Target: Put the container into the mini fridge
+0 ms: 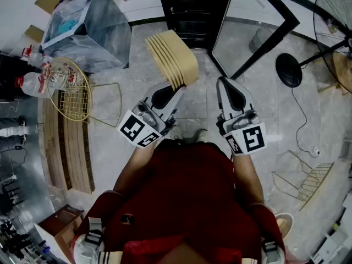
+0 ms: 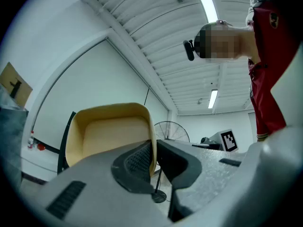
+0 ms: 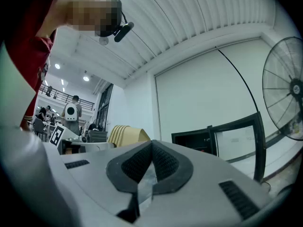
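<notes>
Pinching one side wall of the cream container (image 1: 171, 59), the left tool (image 1: 174, 89) has its jaws drawn nearly together, one pad inside the wall and the other outside it. The container juts out beyond the tool's tips and is held up above the grey floor (image 1: 192, 111). In the left gripper view the container (image 2: 109, 131) turns its open mouth toward the camera, with its right wall running between the jaws of the left tool (image 2: 155, 148). From above, its outer side shows several layered edges; whether that is one container or a nested stack cannot be told. The right tool (image 1: 223, 82) is beside the left one, just right of the container and apart from it. Its own view shows the right tool (image 3: 152, 145) with pads pressed tip to tip and nothing between them, and the container (image 3: 124, 135) off to its left. The black mini fridge (image 1: 187, 7) stands ahead of both tools with its door (image 1: 258, 32) swung open, the container just short of it and outside it
</notes>
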